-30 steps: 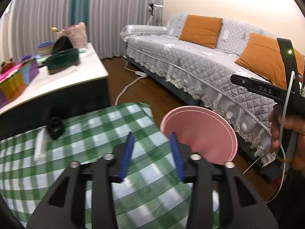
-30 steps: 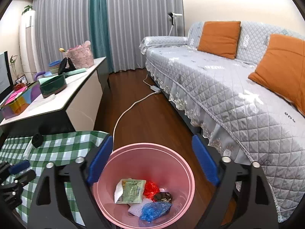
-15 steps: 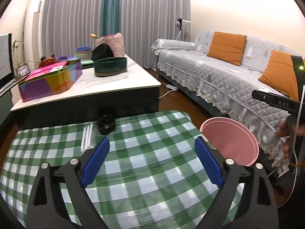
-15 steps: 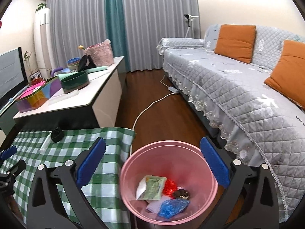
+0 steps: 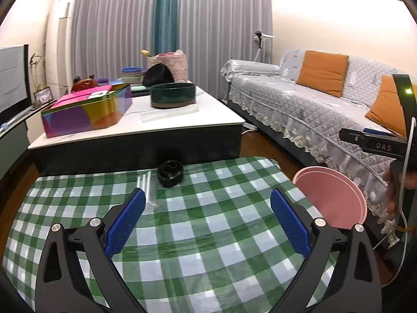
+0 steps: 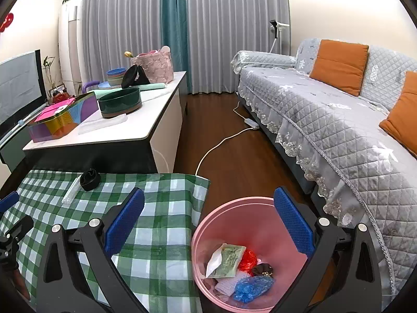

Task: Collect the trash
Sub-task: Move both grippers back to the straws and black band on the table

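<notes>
A pink bin (image 6: pixel 260 224) stands on the floor at the right of a table with a green checked cloth (image 6: pixel 156 221). Inside lie a green-white packet (image 6: pixel 226 259), a red wrapper (image 6: pixel 247 258) and a blue wrapper (image 6: pixel 252 287). My right gripper (image 6: pixel 208 193) hangs open over the bin's left rim, empty. My left gripper (image 5: pixel 207 195) is over the cloth (image 5: pixel 208 234); its jaws are opening with nothing between them. Ahead of it lie a black ring-shaped object (image 5: pixel 170 173) and clear thin tubes (image 5: pixel 148 190). The bin (image 5: pixel 336 203) is at its right.
A white-topped low table (image 5: pixel 182 122) behind the cloth carries a colourful box (image 5: pixel 86 109) and a dark green bowl (image 5: pixel 173 95). A grey sofa (image 6: pixel 325 120) with orange cushions runs along the right. A white cable (image 6: pixel 221 140) crosses the wooden floor.
The left gripper's jaws spread from narrow to wide and its view swung left onto the cloth. The right gripper opened a little more and shifted left, so the bin now sits lower right.
</notes>
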